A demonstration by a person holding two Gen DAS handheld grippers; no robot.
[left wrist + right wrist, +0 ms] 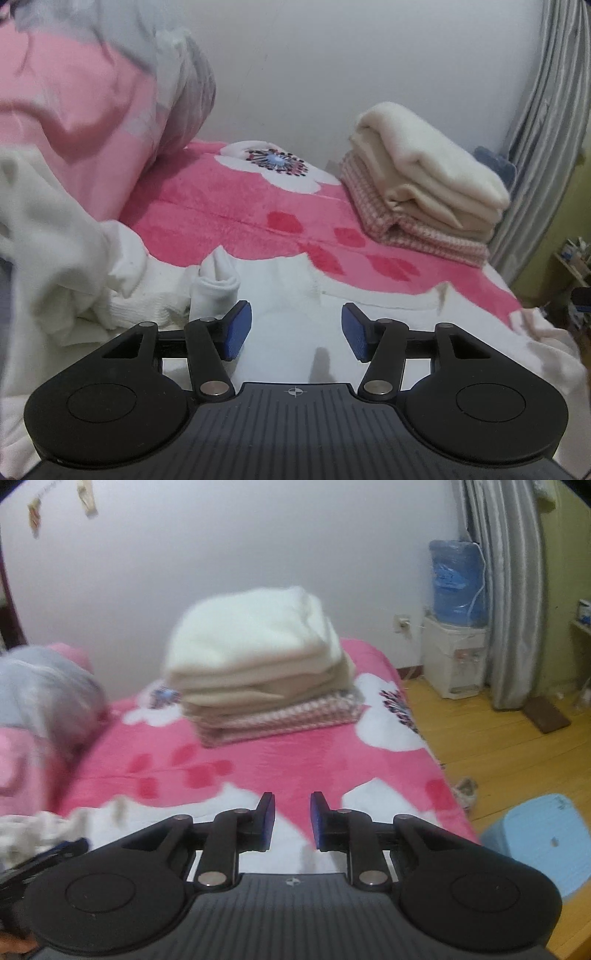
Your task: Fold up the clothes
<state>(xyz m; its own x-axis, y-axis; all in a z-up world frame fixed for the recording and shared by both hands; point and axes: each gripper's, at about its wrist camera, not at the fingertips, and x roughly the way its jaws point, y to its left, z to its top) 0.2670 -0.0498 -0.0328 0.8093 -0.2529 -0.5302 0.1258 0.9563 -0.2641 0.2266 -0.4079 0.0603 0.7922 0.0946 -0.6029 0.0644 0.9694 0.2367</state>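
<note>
— Ribbed black housing sat closest, then the left gripper (296,329); how did its jaws stand?

— Parted about halfway, blue textured pads clear of everything, over a white fleecy garment (280,332) spread flat on the bed (229,206). More of that white cloth bunched up at nine o'clock.

— And the right gripper (292,819)?

— Jaws a narrow gap apart, nothing between them, above the plush pink blanket with white flower shapes.

— Anything folded?

— A squared stack of folded clothes (424,184) at one o'clock in the left view: soft cream layers on a pink checked piece. A pale blue plastic stool (543,838) stood on the wooden floor at three o'clock in the right view.
</note>
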